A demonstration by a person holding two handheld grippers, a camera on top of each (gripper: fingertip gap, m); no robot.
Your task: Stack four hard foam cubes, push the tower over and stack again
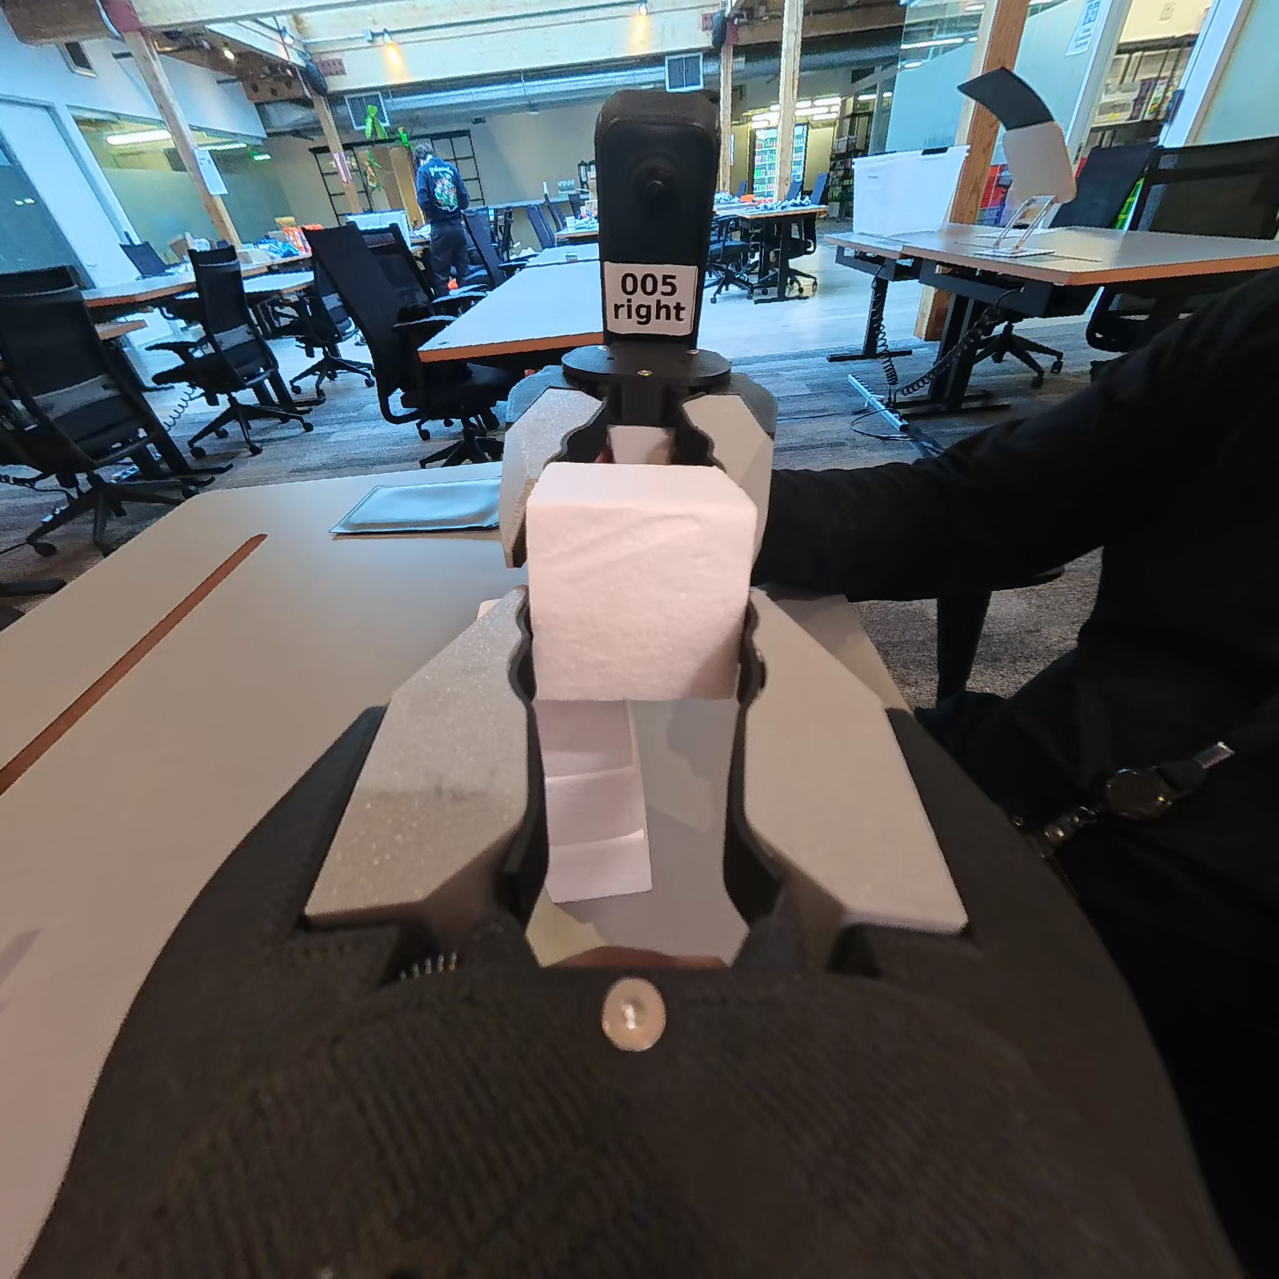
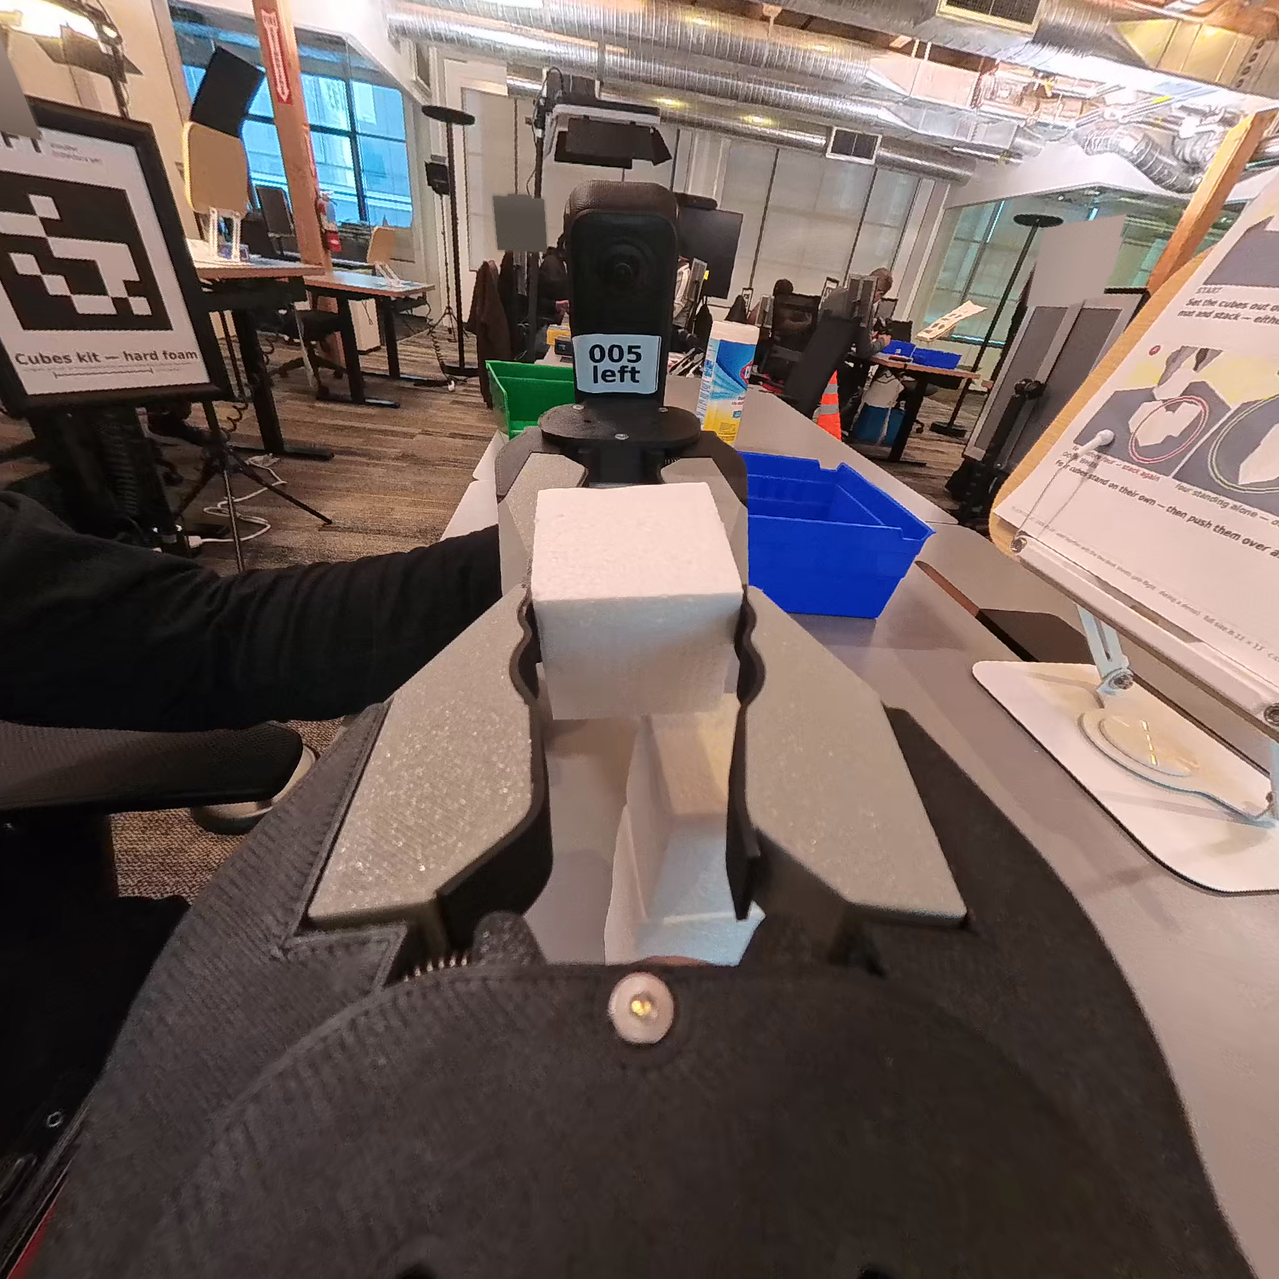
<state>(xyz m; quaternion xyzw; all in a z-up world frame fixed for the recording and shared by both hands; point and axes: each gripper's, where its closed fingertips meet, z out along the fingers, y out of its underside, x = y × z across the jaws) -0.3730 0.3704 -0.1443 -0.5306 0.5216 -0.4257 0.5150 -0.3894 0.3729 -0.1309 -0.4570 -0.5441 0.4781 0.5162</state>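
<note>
At the middle of the grey table [image 1: 207,692], the top foam cube [image 1: 633,588] sits squarely between the fingertips of the left gripper [image 1: 637,643]. The black pads touch its two side faces, so that gripper is clamped on the cube's near part. The right gripper [image 2: 637,643] faces it from the far side of the same cube. Its own view shows its pads pressed against the same pair of faces, so it too is closed on the cube.

Below the cube, seen down through the gap between each gripper's fingers, stand the lower foam cubes [image 1: 595,803], stacked one on another. The tower's long axis is upright. The top cube has its upper face level and its sides parallel to the fingers, while the cubes beneath look turned a little out of line with it. Whether the top cube rests on the one below or hangs just above it cannot be told.

A blue bin [image 2: 830,554] stands on the table behind the left gripper.
</note>
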